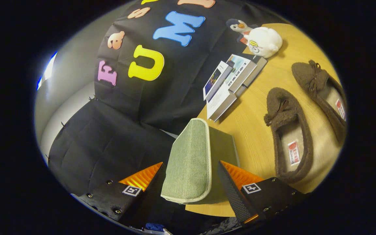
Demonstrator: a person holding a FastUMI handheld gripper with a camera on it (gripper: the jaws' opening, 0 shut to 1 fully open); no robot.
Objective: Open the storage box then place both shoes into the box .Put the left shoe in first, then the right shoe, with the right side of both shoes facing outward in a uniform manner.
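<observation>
A green fabric storage box (pixel 223 147) stands at the edge of the wooden table (pixel 256 107). Its flap lid (pixel 188 163) is swung up and lies between my fingers, with the box body just behind it. My gripper (pixel 189 162) is shut on the lid, one finger against each face. Beyond the box lie two brown fuzzy slippers with bows. The nearer shoe (pixel 289 137) is beside the box and the farther shoe (pixel 321 94) lies past it. Both rest soles down with their openings showing.
A stack of books (pixel 232 83) lies on the table beyond the box. A white plush toy (pixel 263 41) and a small penguin toy (pixel 238 26) sit further back. The booth's black cloth wall (pixel 116 130) hangs right beside the table edge.
</observation>
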